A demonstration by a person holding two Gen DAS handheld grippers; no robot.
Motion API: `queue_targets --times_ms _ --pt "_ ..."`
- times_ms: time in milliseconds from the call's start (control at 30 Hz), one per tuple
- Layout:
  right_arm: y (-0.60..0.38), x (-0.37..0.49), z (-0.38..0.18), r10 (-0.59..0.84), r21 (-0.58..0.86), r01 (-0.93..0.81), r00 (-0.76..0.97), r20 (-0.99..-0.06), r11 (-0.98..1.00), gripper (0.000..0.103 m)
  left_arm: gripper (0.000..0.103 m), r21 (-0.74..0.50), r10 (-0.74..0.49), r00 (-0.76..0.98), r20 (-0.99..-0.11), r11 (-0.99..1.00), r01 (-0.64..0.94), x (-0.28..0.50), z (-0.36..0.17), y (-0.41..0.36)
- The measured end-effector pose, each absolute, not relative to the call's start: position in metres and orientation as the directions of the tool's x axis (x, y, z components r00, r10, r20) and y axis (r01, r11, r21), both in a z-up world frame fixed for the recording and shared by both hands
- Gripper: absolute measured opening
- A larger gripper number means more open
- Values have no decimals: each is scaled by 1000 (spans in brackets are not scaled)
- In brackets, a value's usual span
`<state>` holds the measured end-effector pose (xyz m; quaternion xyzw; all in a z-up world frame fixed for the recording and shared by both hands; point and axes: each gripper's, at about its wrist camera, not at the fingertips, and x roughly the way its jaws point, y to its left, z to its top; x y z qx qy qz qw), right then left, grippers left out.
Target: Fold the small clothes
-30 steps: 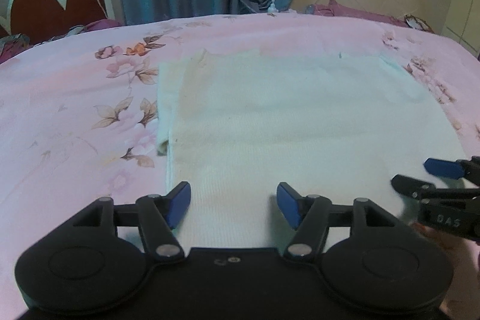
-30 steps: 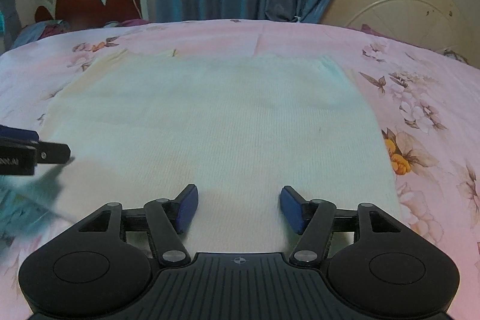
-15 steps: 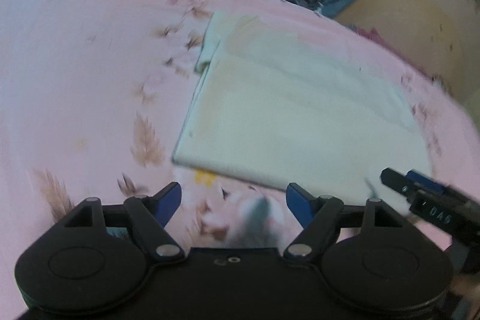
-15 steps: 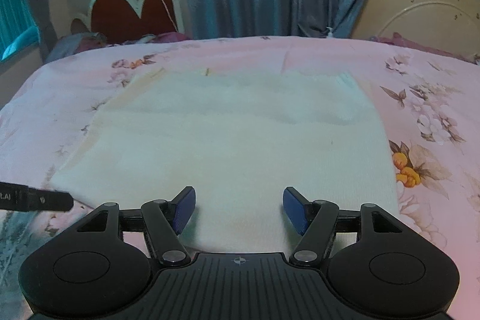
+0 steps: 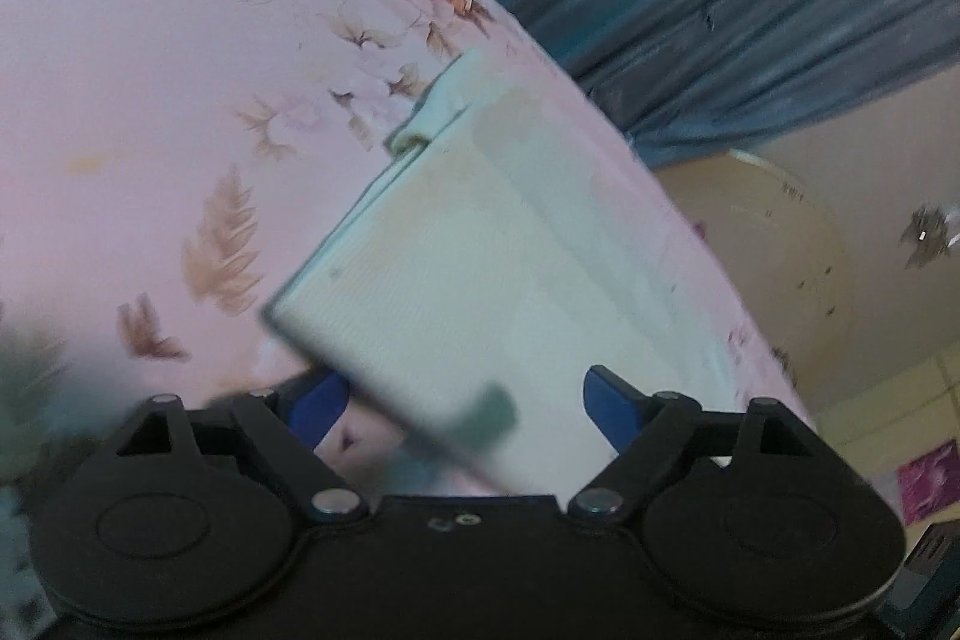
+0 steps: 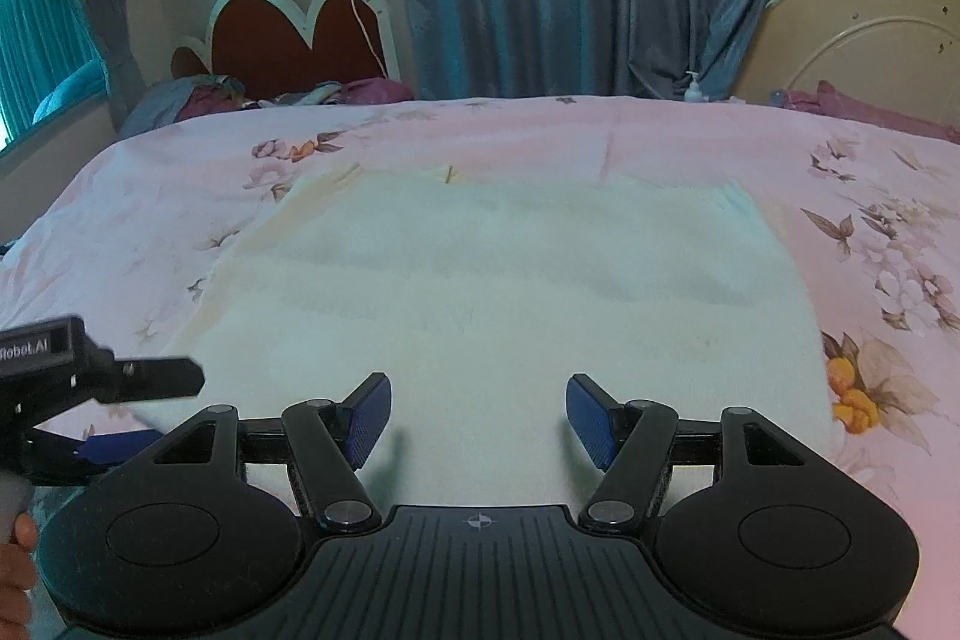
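Comparing with a second ago, we see the left gripper (image 5: pixel 465 397) rolled sideways, jaws opening around the folded white garment's (image 6: pixel 498 304) corner on the pink floral bedsheet (image 6: pixel 690 136); the right gripper (image 6: pixel 478 415) hovers open, unchanged.

We have rolled the left tool (image 5: pixel 465 403) sideways at the cloth's (image 5: pixel 480 280) near left corner, its jaws opening wider.

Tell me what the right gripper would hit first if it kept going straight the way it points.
Most likely the cream garment spread on the bed: the open right gripper angles down over its near edge with nothing between, though depth is hard to judge.
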<state>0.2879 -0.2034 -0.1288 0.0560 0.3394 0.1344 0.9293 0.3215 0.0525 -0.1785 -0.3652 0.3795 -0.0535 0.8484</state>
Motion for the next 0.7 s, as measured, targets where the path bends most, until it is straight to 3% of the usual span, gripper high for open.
queue_targets --times_ms 167,233,400,500,700 --pt "-196 316 -129 267 171 -206 747 -608 964 64 82 -715 -371 761 -533 678 -170 340 -186 49" --pt "-193 330 -130 252 156 -197 754 -606 968 64 76 -729 -366 777 -512 663 -168 347 -189 50" --pt "-186 359 -144 188 100 -162 756 -627 982 64 29 -730 -360 781 -511 662 -172 352 -198 55" --pt "-174 360 -163 152 -3 -201 748 -646 979 64 12 -729 -348 784 -514 658 -186 350 -200 59" --pt "-173 358 -173 144 -39 -214 771 -620 976 65 7 -671 -300 795 -527 721 -174 342 -189 50"
